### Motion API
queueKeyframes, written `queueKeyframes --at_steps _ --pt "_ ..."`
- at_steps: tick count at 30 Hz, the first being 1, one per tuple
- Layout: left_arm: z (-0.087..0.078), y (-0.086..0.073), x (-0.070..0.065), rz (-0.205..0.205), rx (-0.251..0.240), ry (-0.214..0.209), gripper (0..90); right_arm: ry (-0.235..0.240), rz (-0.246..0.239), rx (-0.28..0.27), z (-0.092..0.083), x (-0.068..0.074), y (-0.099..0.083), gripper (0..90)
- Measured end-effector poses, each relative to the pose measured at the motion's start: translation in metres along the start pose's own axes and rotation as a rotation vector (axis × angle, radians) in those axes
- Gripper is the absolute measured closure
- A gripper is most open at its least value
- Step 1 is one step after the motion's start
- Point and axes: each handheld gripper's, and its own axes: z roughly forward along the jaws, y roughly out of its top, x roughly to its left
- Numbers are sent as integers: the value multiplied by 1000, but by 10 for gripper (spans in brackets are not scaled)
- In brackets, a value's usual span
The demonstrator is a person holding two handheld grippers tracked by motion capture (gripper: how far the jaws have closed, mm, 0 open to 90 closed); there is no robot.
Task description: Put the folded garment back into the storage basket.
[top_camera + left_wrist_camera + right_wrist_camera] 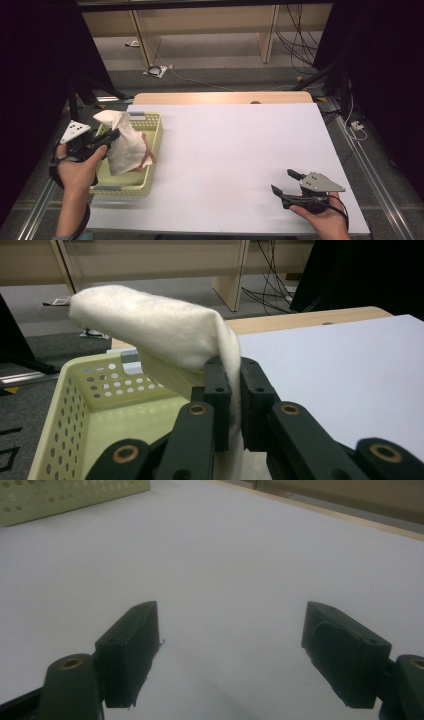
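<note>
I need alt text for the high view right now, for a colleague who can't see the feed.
The left gripper is clamped on a white cloth, holding it above a pale yellow perforated basket at the left edge of a white table. The right gripper rests open and empty near the table's front right corner.

Soft overhead light, dark surround, perhaps slightly blurred foregrounds.

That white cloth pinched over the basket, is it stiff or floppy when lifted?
Probably floppy: the white cloth droops in folds from the left gripper above the basket. Likely light, since a narrow pinch carries it. It looks fuzzy, so it seems unlikely to slip.
</note>
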Motion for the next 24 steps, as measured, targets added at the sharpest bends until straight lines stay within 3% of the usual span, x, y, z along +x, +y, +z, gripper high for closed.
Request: queueKeyframes --at_steps 24 --pt "2 -5 8 -9 25 9 837 1 0 0 0 0 0 238"
